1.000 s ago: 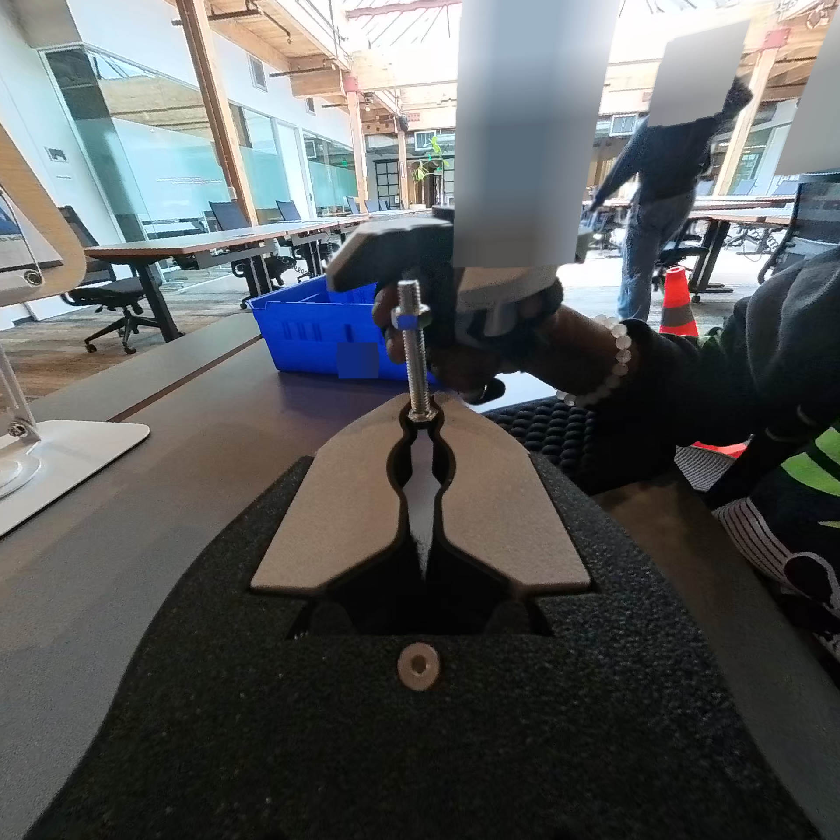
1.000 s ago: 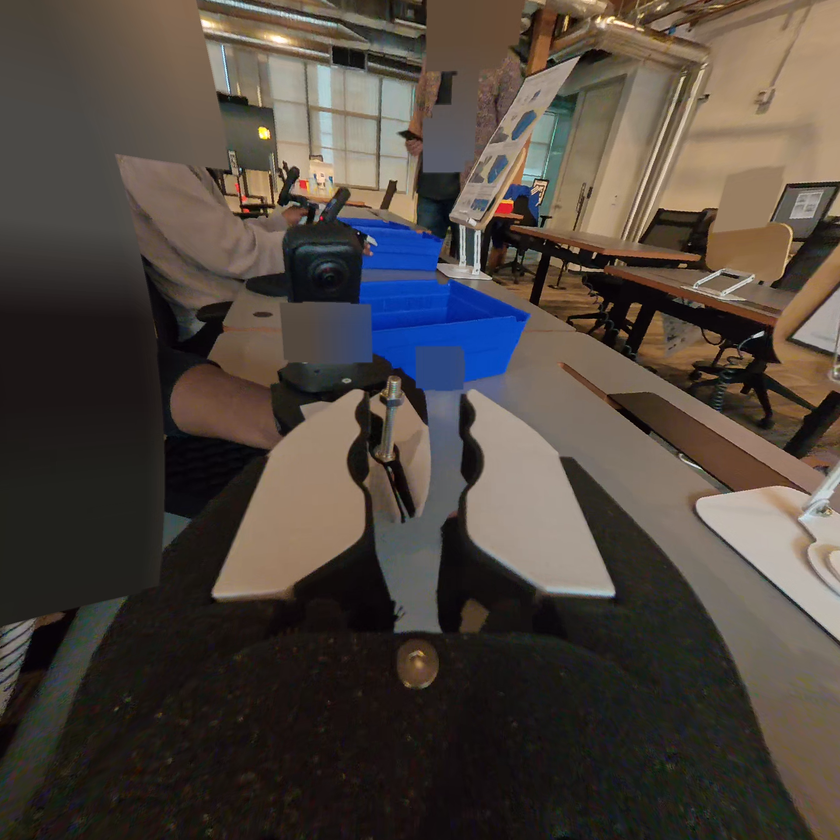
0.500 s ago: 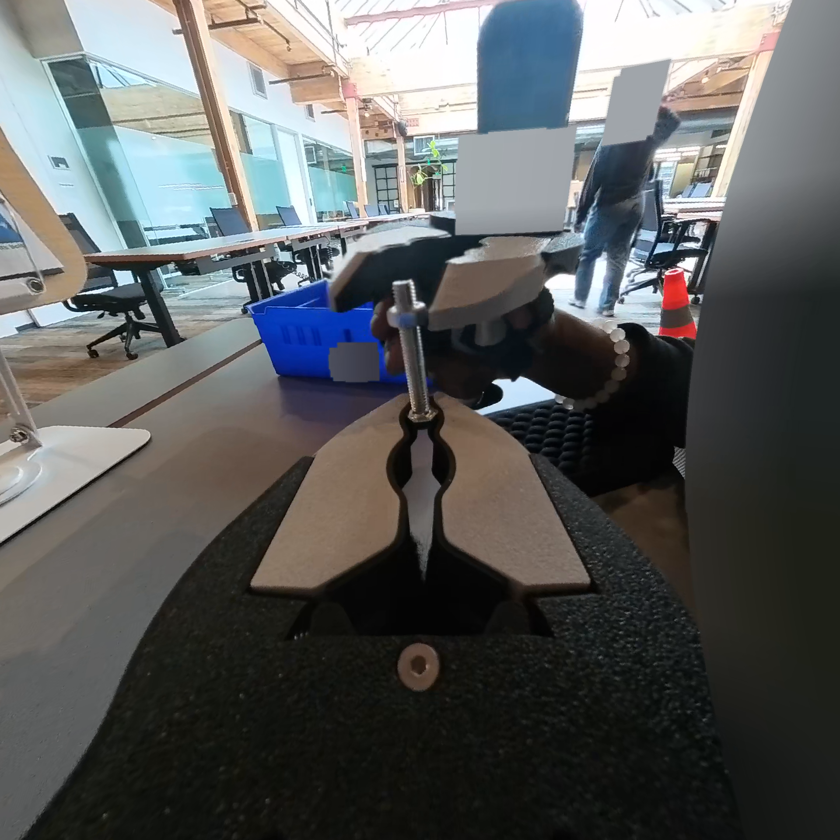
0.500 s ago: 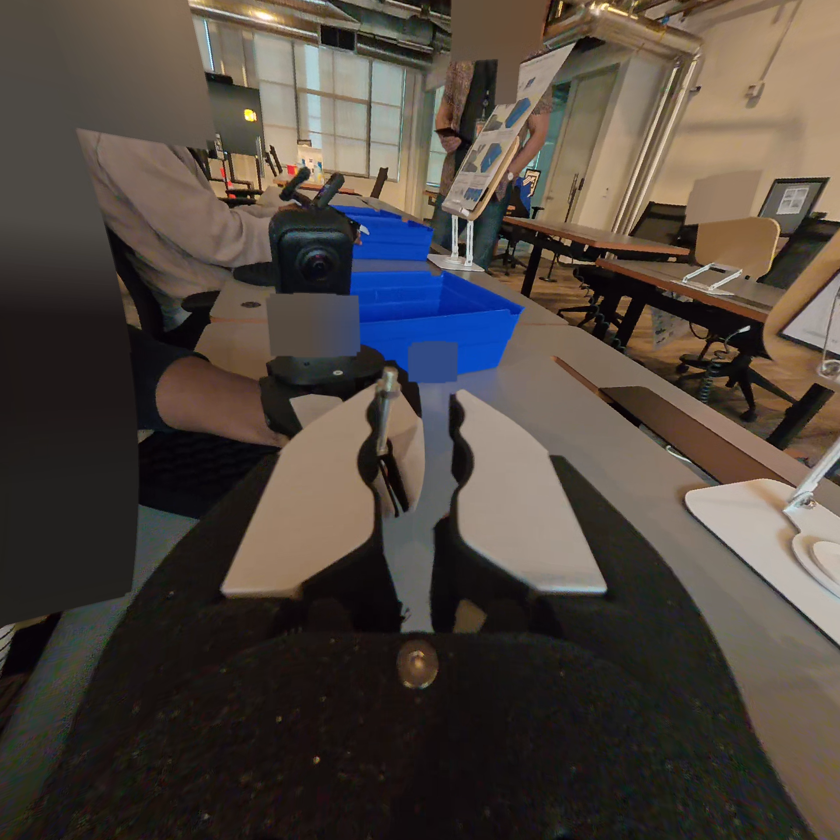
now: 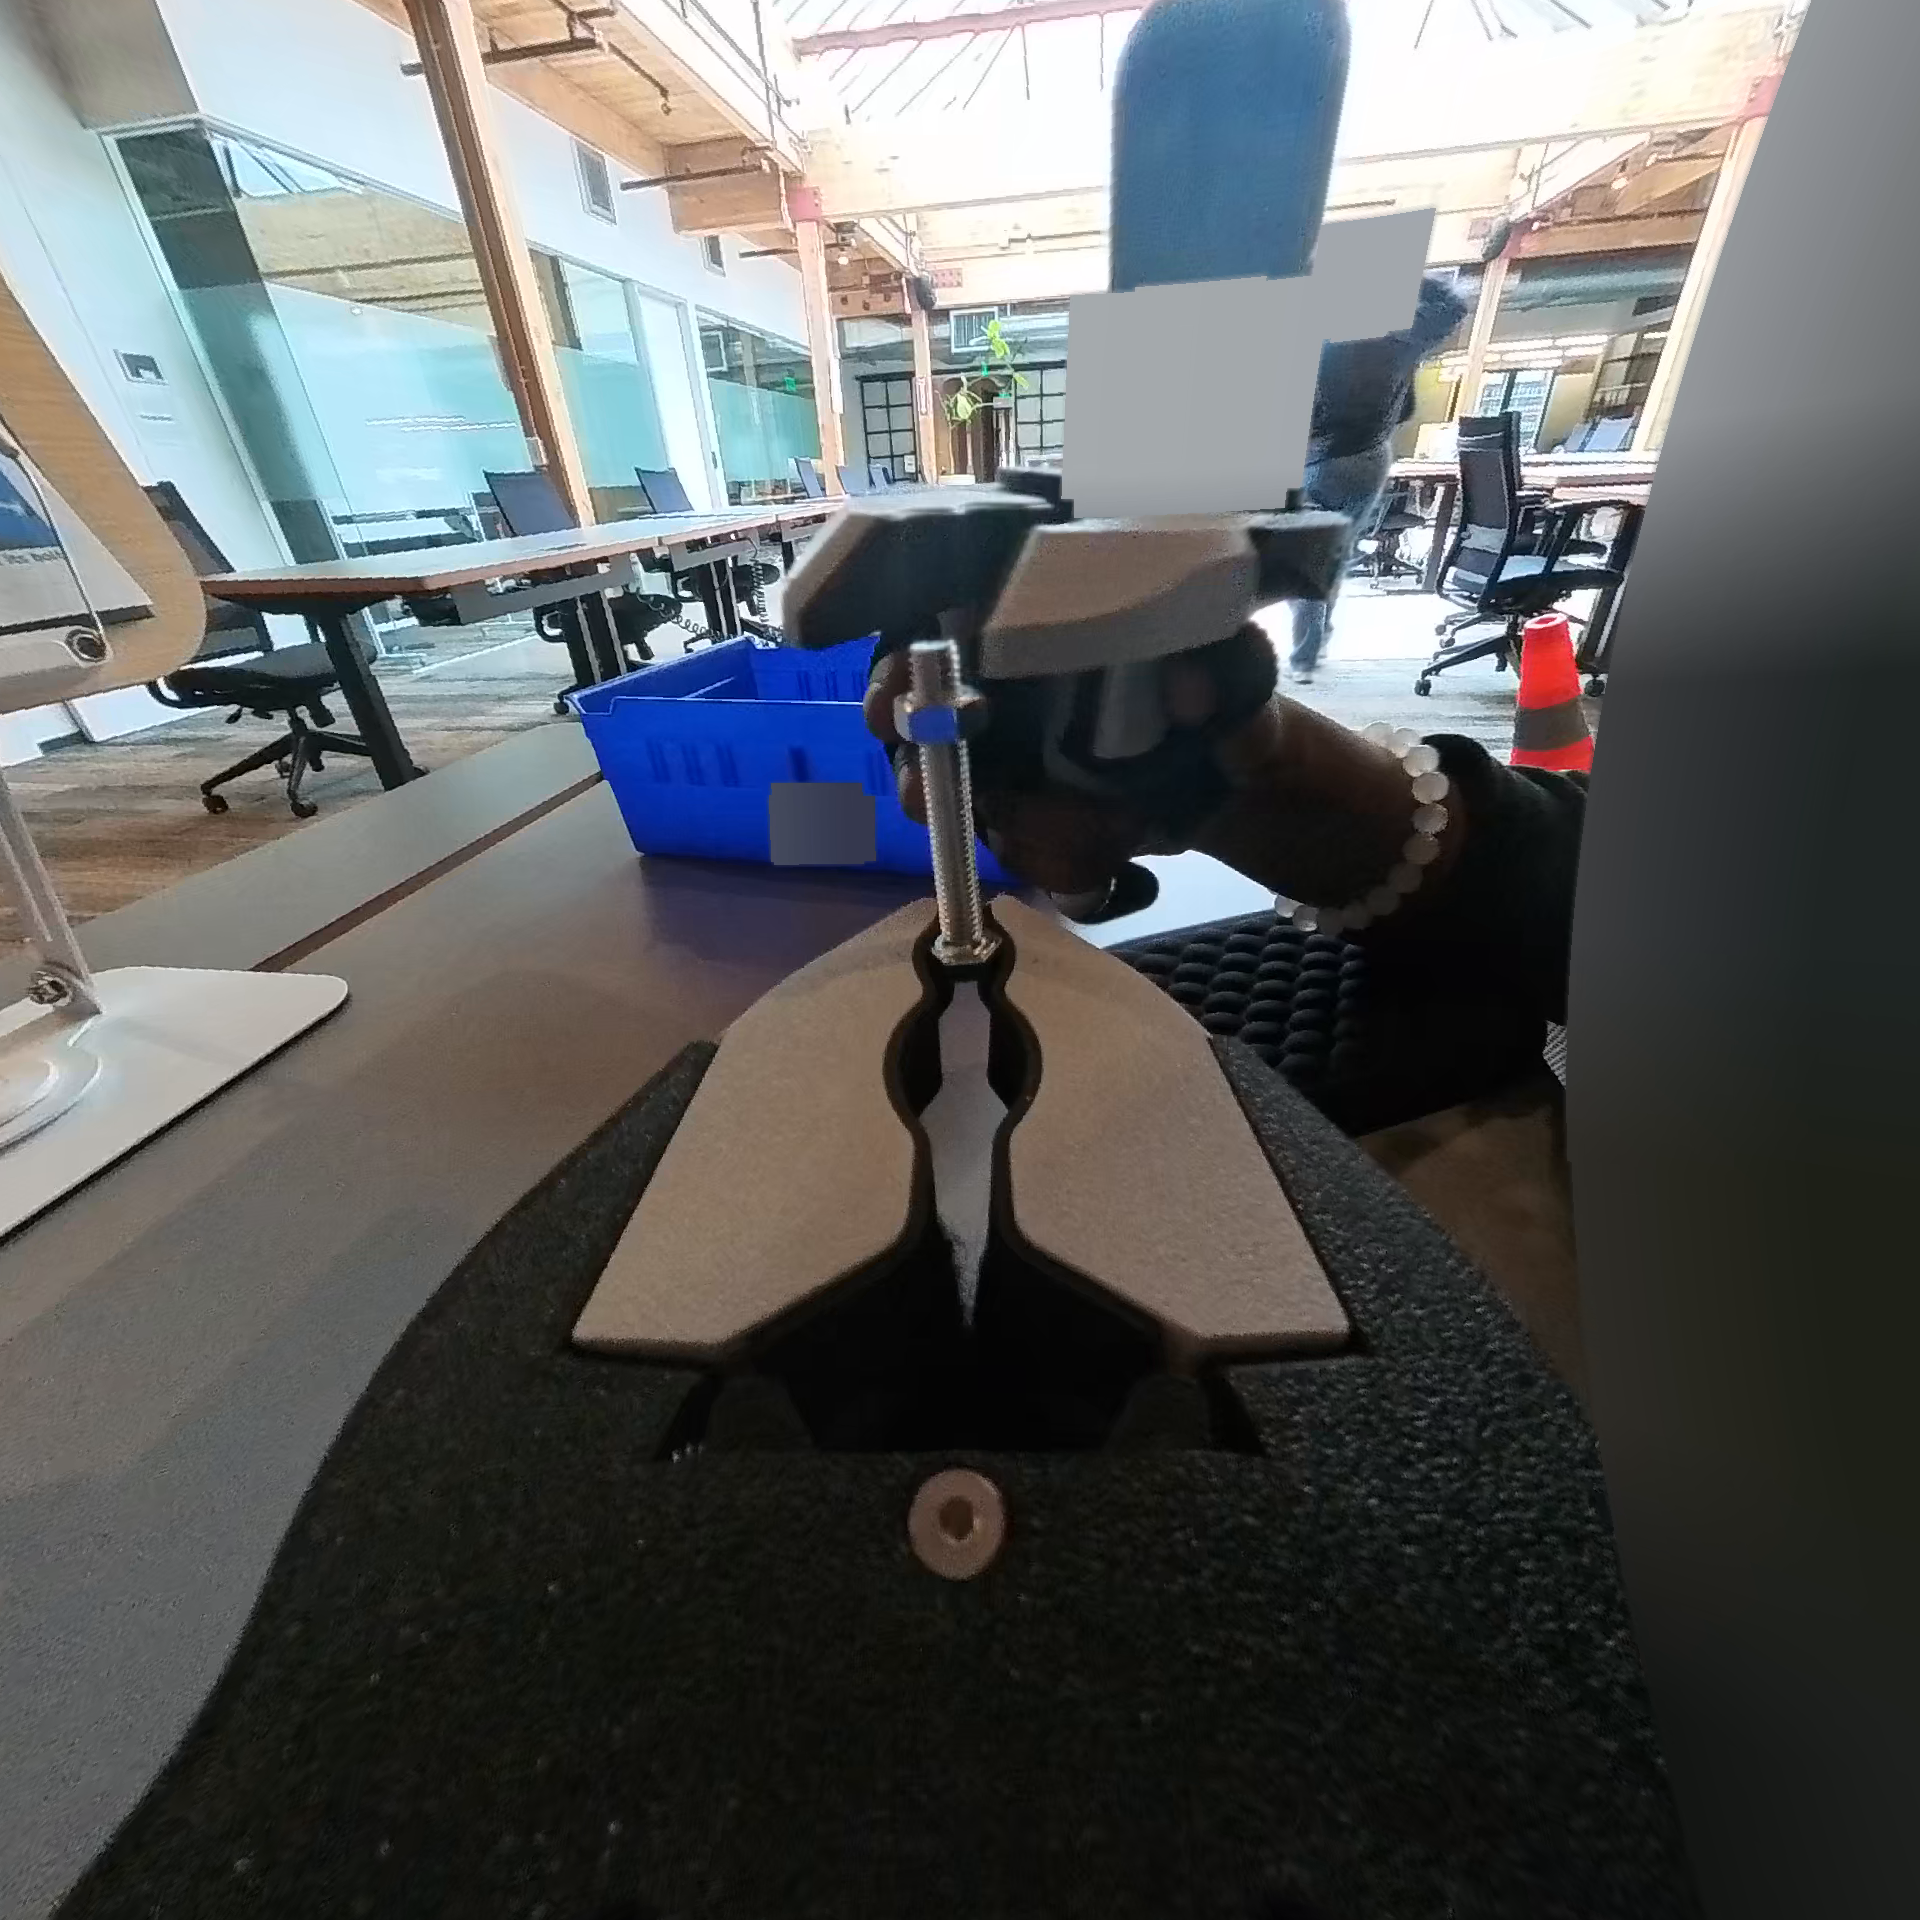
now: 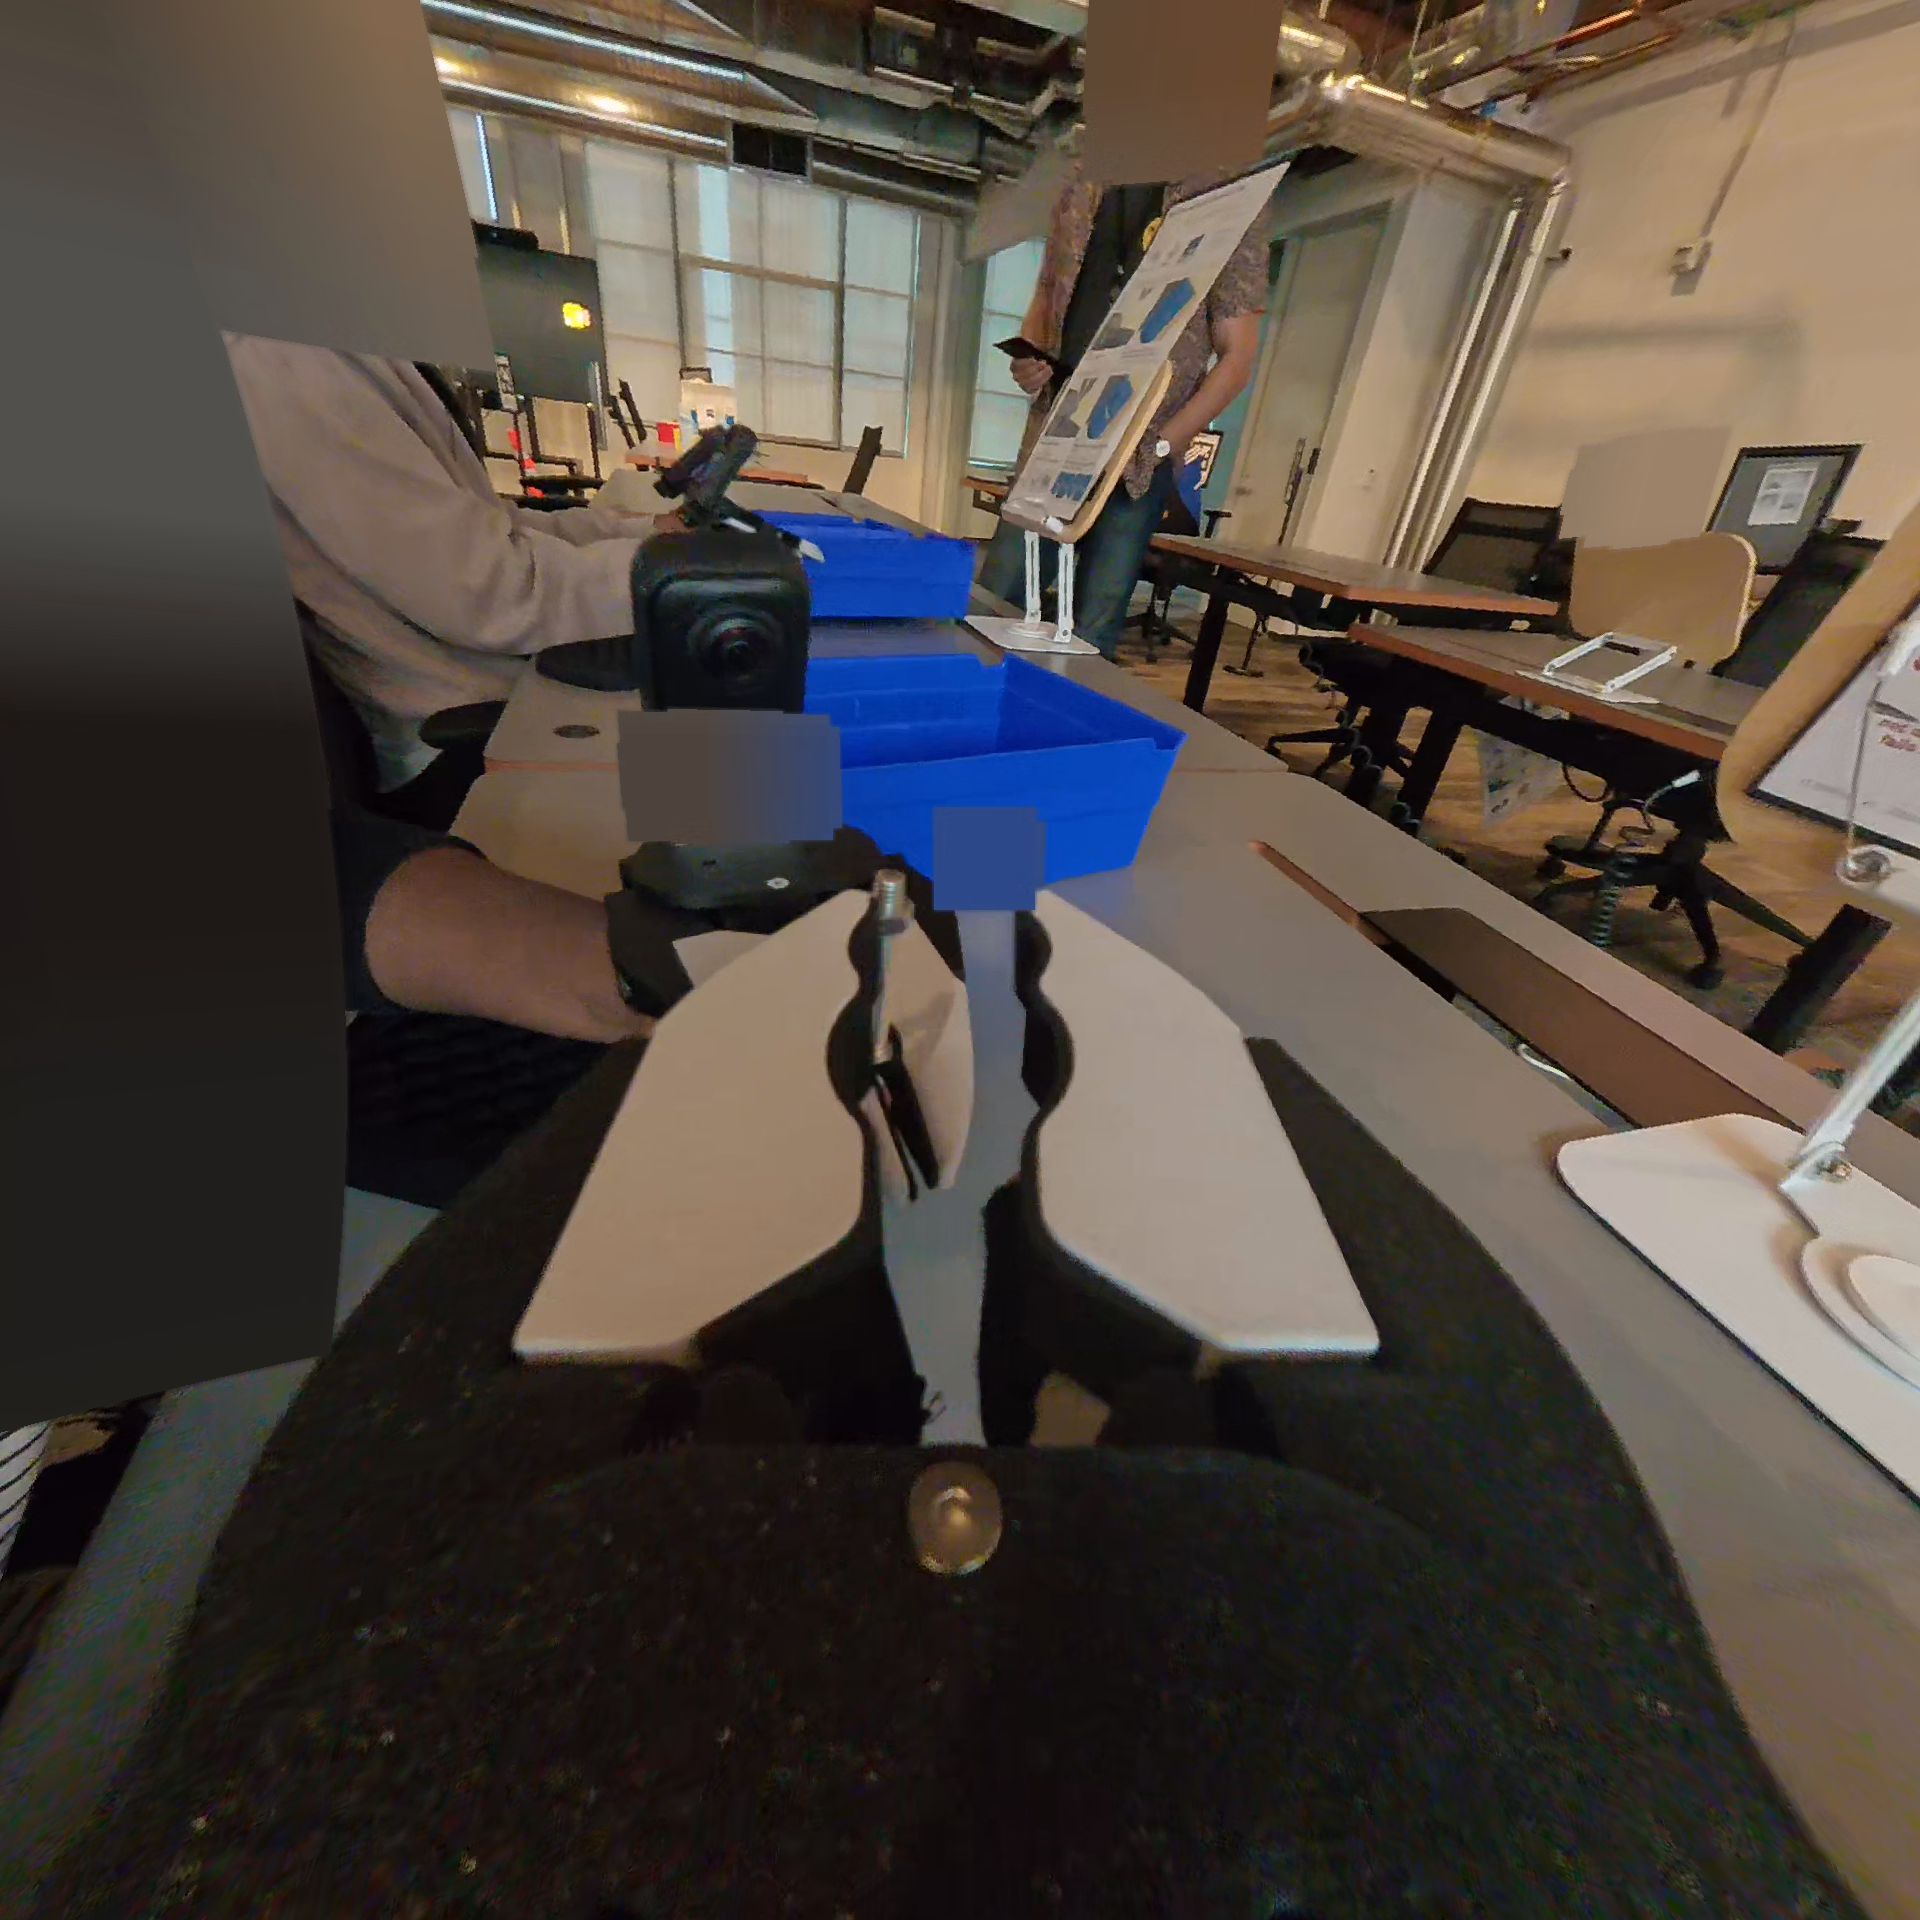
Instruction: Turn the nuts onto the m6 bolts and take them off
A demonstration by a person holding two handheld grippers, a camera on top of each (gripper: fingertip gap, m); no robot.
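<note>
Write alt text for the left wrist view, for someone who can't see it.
The left gripper, jaws nearly closed, holds a silver bolt upright by its head, a nut threaded near the tip. The right gripper, held in a hand, reaches in at the bolt's top; a blue bin sits on the grey table behind.

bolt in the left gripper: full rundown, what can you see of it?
The bolt is silver metal, threaded along its whole visible shank. It stands nearly upright, its hex head at the bottom clamped between the tips of the left gripper, clear of the table. A nut that looks blue from this side sits near its top, with a short stretch of thread showing above it. The right gripper is beside that top end, jaws apart; whether a finger touches the nut or bolt is unclear. Behind it sits a blue bin.
</note>
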